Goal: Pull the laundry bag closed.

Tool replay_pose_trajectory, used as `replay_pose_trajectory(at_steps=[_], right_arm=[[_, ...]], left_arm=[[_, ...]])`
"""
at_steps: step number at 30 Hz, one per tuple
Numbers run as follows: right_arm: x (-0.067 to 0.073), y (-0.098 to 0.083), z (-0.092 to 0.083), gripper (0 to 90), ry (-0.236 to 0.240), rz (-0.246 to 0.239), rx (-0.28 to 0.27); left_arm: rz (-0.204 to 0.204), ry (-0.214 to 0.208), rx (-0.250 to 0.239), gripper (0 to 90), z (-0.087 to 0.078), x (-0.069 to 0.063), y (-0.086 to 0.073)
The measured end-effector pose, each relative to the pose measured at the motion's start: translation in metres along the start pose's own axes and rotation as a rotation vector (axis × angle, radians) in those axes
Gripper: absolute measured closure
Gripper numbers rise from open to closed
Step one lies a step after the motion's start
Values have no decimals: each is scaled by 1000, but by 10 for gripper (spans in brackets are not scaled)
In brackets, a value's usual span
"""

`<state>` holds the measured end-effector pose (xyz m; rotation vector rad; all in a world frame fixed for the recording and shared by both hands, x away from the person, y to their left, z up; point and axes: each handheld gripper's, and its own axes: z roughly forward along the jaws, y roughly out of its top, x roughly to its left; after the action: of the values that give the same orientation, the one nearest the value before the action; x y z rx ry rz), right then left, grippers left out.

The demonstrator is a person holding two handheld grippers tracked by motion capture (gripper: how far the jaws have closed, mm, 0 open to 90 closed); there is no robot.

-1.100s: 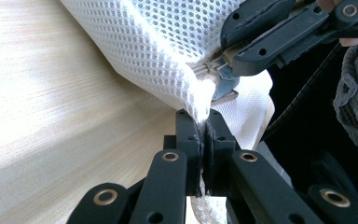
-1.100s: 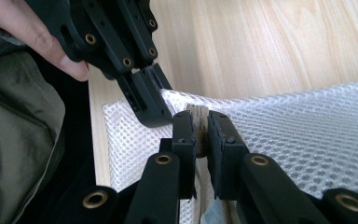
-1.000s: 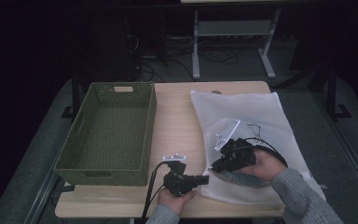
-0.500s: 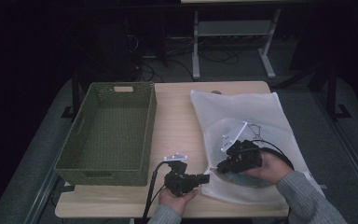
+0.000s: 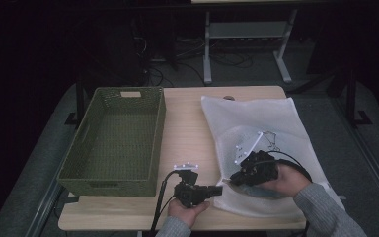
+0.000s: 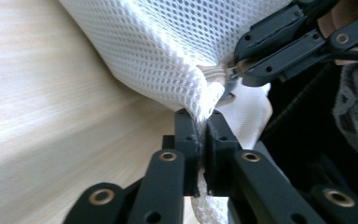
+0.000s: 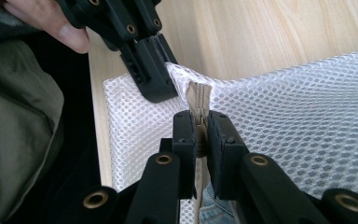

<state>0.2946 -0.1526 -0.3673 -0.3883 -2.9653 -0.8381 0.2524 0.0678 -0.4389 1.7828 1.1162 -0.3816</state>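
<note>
In the high view a white mesh bag (image 5: 256, 123) lies on the right half of the table (image 5: 187, 113), with a green basket (image 5: 113, 140) to its left. The left gripper (image 5: 218, 189) reaches sideways to the bag's near left corner, and the right gripper (image 5: 234, 177) meets it there from the other side. In the left gripper view, the left gripper (image 6: 203, 135) pinches the bag's (image 6: 168, 51) corner fabric; its jaws have just been easing open slightly, the mesh between them. In the right gripper view, the right gripper (image 7: 201, 133) is clamped on the zipper (image 7: 198, 100), the left gripper (image 7: 161, 86) just beyond.
</note>
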Motion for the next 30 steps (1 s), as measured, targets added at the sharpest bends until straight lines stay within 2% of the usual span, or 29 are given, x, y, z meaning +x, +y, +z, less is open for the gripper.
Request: replay_pose_trajectory(at_steps=[4, 7, 9, 11, 14, 18, 21, 24, 30], right_arm=[[1, 3, 1, 815, 3, -24, 12], [3, 5, 3, 815, 12, -44, 27], [3, 5, 5, 815, 13, -52, 37], [3, 4, 5, 815, 15, -56, 41], [4, 4, 7, 815, 17, -59, 37], [5, 3, 11, 815, 15, -61, 58], [6, 1, 11, 816, 1, -62, 64], [5, -2, 9, 817, -20, -52, 65], [4, -13, 5, 816, -28, -24, 74]], left_arm=[[-19, -18, 6, 670, 1, 0, 2], [-39, -34, 6, 623, 2, 2, 4], [-49, -40, 3, 629, 2, 3, 5], [-52, -33, 6, 693, 2, 4, 6], [-75, -43, 9, 736, 5, 7, 6], [-53, -26, -10, 840, 5, 5, 4], [-33, -2, -26, 858, 4, 3, 3], [-34, 30, -59, 864, -2, 3, 4], [-21, 62, -61, 864, -2, 1, 4]])
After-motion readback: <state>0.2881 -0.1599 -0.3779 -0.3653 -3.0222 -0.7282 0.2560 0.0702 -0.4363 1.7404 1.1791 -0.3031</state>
